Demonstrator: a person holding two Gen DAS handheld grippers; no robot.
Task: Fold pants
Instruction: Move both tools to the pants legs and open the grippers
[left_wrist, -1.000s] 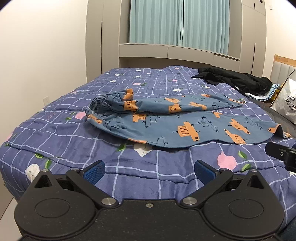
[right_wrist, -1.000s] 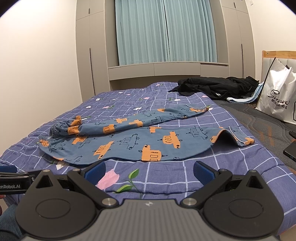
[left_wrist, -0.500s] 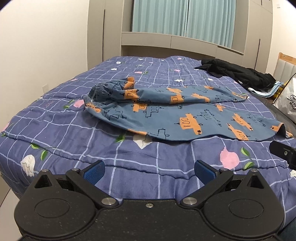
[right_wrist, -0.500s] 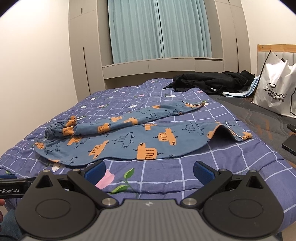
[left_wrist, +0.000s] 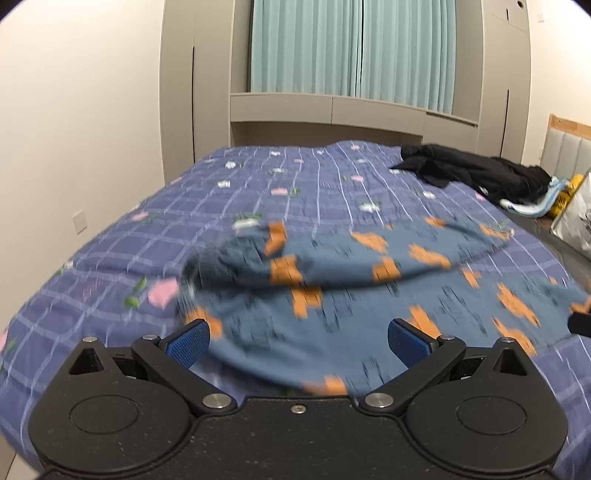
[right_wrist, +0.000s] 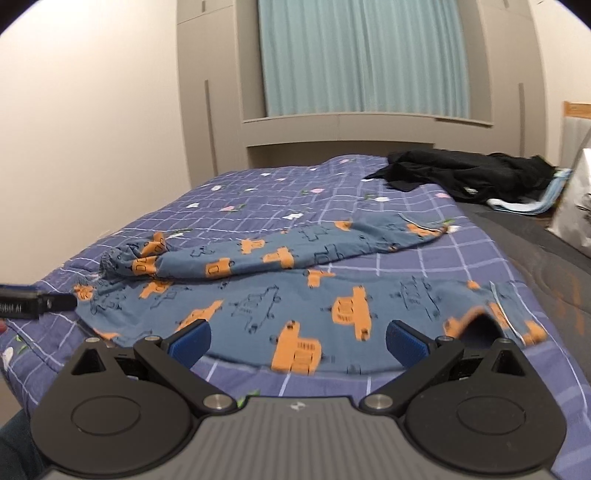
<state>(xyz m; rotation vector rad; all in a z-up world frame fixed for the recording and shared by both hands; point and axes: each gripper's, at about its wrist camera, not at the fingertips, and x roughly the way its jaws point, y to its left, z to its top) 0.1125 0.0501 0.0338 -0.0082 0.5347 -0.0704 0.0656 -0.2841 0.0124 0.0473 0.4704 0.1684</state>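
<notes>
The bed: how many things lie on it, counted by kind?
Patterned blue pants: 1
Black garment: 1
Light blue cloth, partly under the black garment: 1
Total: 3, on the checked quilt

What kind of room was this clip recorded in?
Most likely a home bedroom. A bed with a purple checked quilt fills the view, built-in wardrobes flank a teal curtain, and the blue patterned pants and some black clothes lie on the bed.
</notes>
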